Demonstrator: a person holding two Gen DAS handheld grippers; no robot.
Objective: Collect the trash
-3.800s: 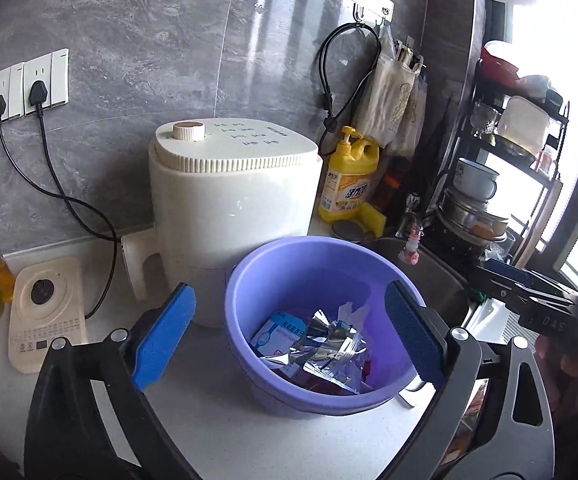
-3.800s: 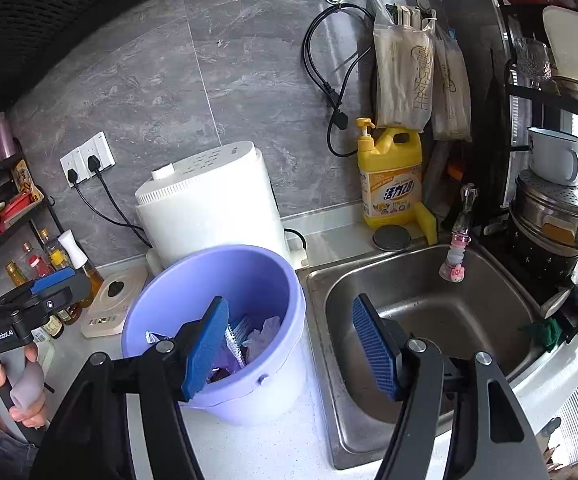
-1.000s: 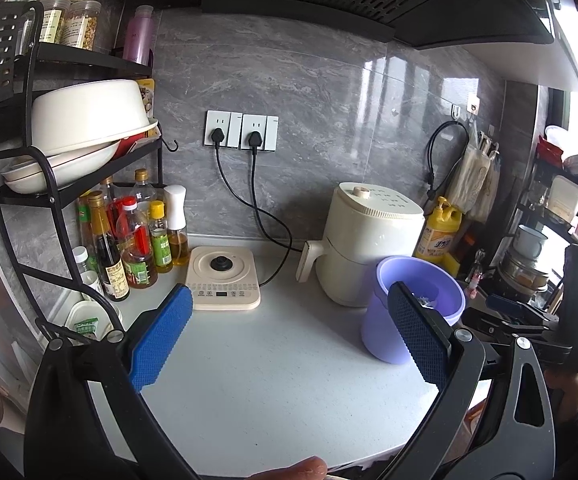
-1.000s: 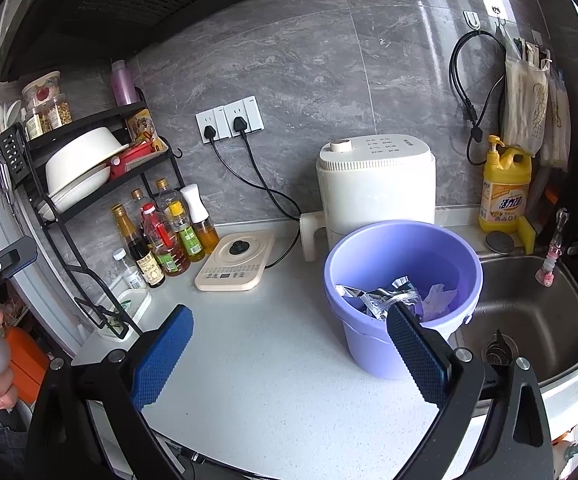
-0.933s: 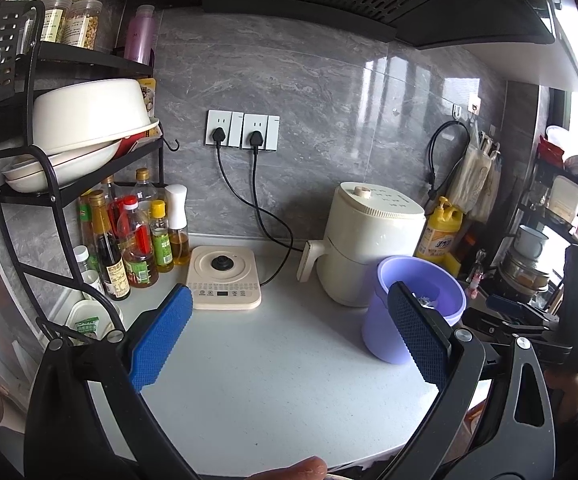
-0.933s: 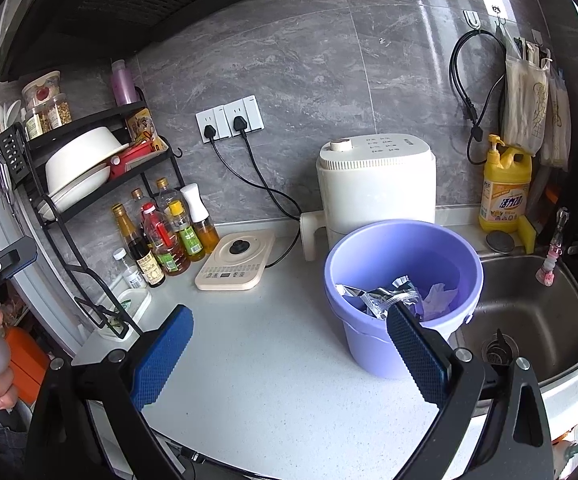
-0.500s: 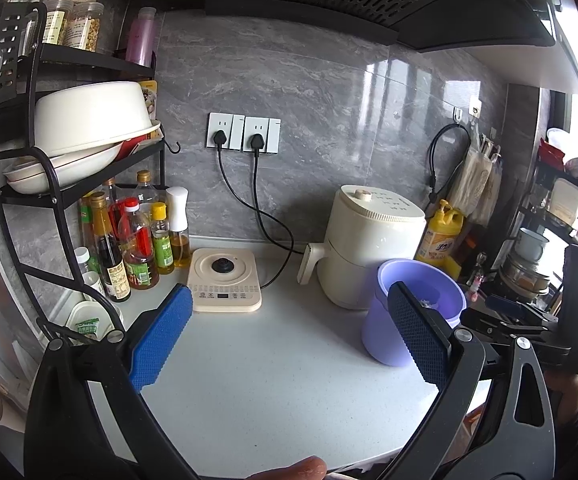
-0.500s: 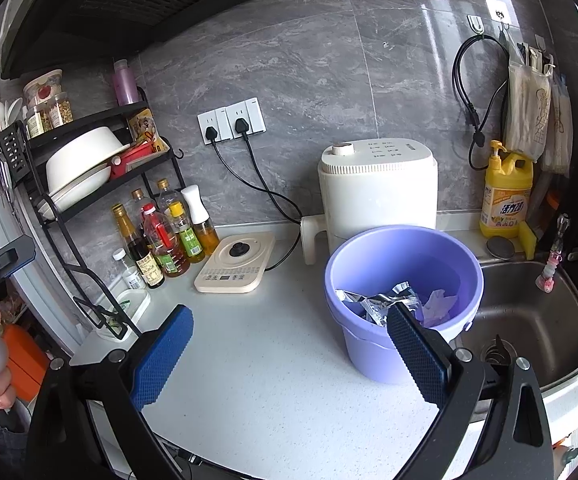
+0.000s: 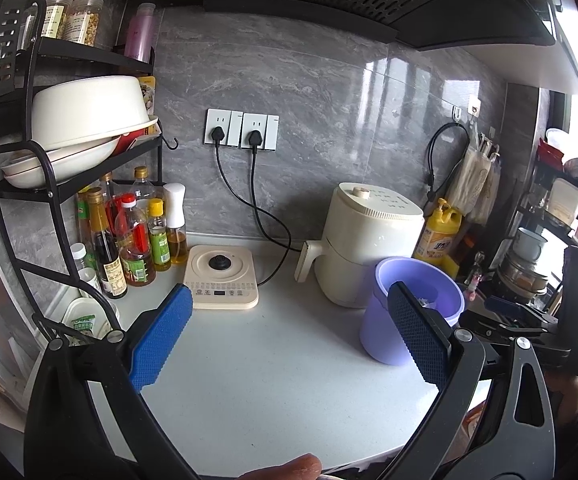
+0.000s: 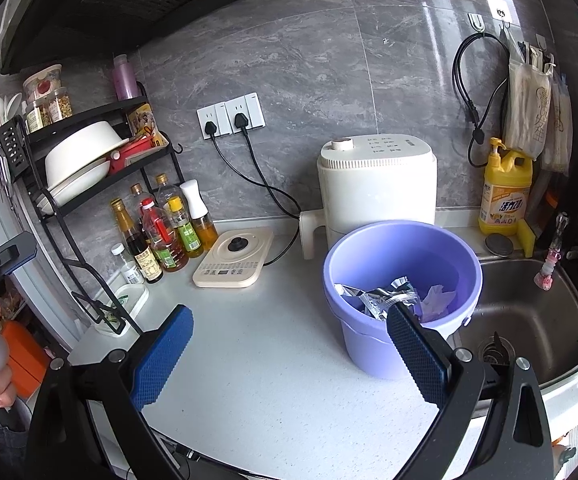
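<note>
A purple bucket [image 10: 373, 344] stands on the white counter [image 10: 273, 376] beside the sink; it also shows in the left wrist view [image 9: 381, 344]. Inside it lie crumpled silver wrappers [image 10: 385, 298] and a white tissue [image 10: 435, 298]. My left gripper [image 9: 289, 338] is open and empty, held back above the counter's front edge. My right gripper [image 10: 287, 360] is open and empty, above the counter with its right finger in front of the bucket. No loose trash shows on the counter.
A white appliance [image 10: 377, 184] stands behind the bucket. A cream induction plate [image 10: 235, 262], sauce bottles [image 10: 161, 232] and a black dish rack [image 10: 85, 184] line the left. The steel sink [image 10: 529, 312] and yellow detergent bottle [image 10: 507, 196] are at the right.
Over the last second both grippers have drifted slightly back and up; the view is nearly unchanged. Since 3.8 s ago both pulled well away from the bucket.
</note>
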